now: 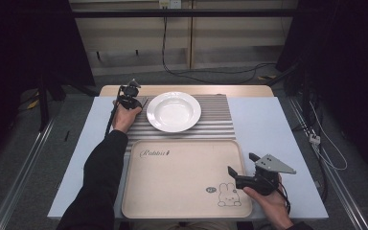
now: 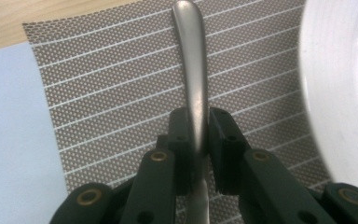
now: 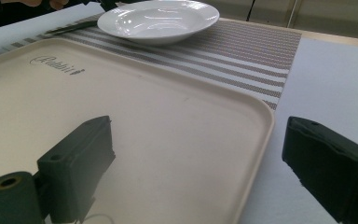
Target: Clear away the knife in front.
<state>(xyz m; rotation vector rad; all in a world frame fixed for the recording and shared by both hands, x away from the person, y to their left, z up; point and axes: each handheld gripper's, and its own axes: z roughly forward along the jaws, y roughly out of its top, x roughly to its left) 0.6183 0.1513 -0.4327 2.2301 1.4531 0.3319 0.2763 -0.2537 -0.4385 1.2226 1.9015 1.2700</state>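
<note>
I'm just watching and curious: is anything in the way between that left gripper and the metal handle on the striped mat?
No. The left gripper already has its pads pressed on the metal handle, over the striped mat. The white plate sits beside it, apart.

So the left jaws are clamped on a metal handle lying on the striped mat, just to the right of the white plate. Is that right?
Not quite. The left gripper is shut on the metal handle over the striped mat, but the handle is to the left of the white plate, not its right. The high view shows this.
</note>
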